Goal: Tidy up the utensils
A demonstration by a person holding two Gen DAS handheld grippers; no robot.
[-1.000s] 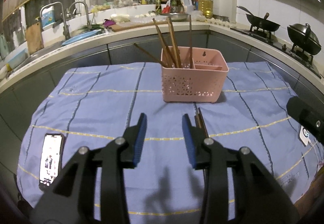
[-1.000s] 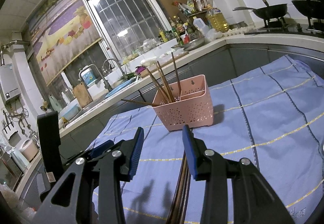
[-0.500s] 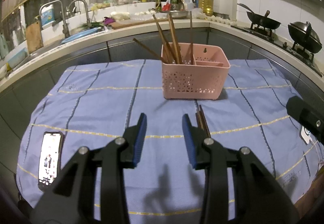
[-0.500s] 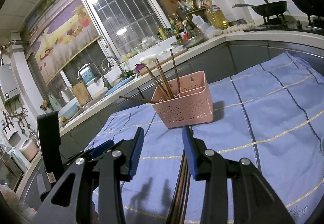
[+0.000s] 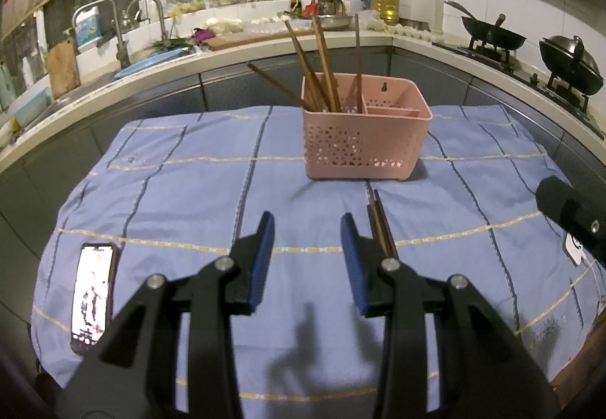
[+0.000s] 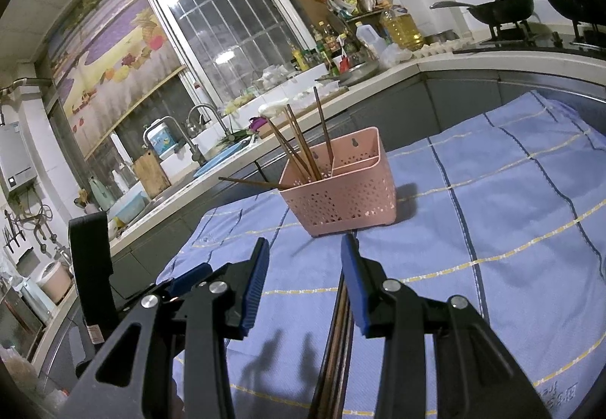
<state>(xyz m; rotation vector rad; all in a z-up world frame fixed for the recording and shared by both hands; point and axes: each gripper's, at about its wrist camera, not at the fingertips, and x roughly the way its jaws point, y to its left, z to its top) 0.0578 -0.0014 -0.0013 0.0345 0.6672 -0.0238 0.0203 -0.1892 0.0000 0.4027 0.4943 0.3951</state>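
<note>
A pink perforated basket [image 5: 365,138] [image 6: 341,199] stands on the blue striped cloth [image 5: 181,191]. Several brown chopsticks [image 5: 322,66] [image 6: 299,146] lean in its left compartment. More loose chopsticks [image 5: 380,225] [image 6: 335,343] lie on the cloth in front of the basket. My left gripper [image 5: 307,225] hovers just left of them, open and empty. My right gripper [image 6: 305,248] hangs above their near ends, open, with nothing between its blue pads. One of the left gripper's fingers [image 6: 189,277] shows at the left of the right wrist view.
A lit phone [image 5: 92,297] lies on the cloth at the near left. Behind the table runs a counter with a sink and taps [image 5: 117,28], bottles [image 5: 384,0] and woks on a stove [image 5: 492,34]. The right gripper's body [image 5: 568,210] juts in from the right edge.
</note>
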